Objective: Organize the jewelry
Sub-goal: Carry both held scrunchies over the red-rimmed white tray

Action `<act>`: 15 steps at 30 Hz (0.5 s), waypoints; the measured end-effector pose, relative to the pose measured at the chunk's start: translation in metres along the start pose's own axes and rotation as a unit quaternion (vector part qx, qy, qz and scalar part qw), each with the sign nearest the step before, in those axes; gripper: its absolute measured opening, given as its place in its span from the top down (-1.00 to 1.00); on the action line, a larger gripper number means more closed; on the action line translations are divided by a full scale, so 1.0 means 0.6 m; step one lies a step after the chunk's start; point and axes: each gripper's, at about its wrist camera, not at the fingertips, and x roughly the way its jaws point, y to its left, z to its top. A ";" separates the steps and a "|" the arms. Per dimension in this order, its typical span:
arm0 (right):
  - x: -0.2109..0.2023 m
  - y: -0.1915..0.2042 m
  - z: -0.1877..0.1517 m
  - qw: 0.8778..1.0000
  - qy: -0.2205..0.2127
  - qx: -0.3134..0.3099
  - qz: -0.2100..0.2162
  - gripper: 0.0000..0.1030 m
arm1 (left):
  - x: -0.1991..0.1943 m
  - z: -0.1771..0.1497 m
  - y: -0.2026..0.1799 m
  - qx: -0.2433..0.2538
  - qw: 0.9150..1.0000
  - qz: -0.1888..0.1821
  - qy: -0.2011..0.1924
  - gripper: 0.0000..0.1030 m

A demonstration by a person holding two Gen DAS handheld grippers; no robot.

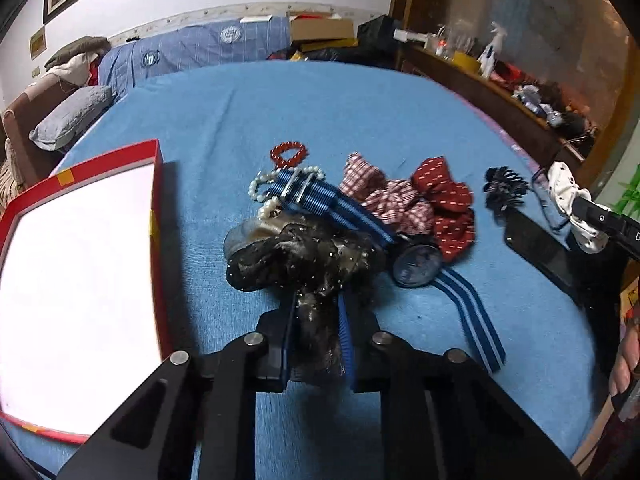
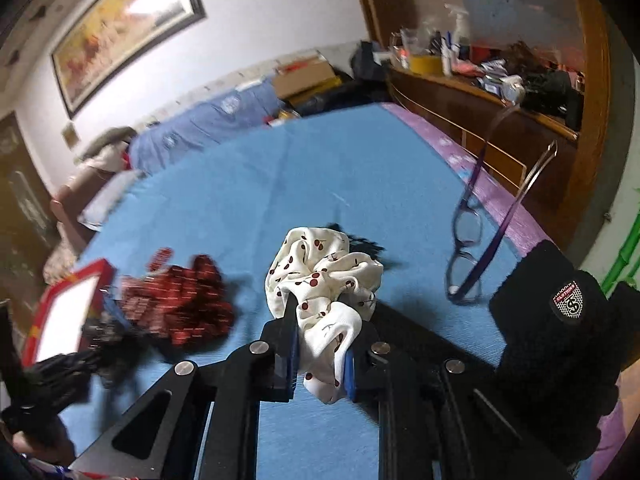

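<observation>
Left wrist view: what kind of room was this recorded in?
Most likely a bedroom: the work surface is a bed with a blue sheet, a grey pillow lies beside it, and a cluttered wooden dresser lines the wall.

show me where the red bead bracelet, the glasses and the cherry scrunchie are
red bead bracelet (image 1: pixel 289 154): left wrist view, on the bead loop's lower left.
glasses (image 2: pixel 468 226): right wrist view, on the upper lens rim.
cherry scrunchie (image 2: pixel 320 276): right wrist view, on its gathered white fabric.
</observation>
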 end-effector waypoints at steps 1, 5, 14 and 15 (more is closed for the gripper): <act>-0.009 0.008 -0.003 1.000 -0.007 -0.001 0.008 0.65 | -0.008 -0.002 0.000 -0.003 1.000 -0.005 -0.004 0.65; -0.023 0.040 -0.015 0.999 -0.012 -0.009 0.032 0.65 | -0.036 -0.012 0.000 -0.005 1.000 -0.015 -0.019 0.65; -0.029 0.099 -0.032 0.997 -0.004 -0.042 0.065 0.65 | -0.118 -0.027 0.012 -0.008 0.997 -0.030 -0.071 0.70; -0.031 0.104 -0.033 0.997 -0.005 -0.045 0.067 0.65 | -0.124 -0.027 0.014 -0.011 0.997 -0.029 -0.077 0.70</act>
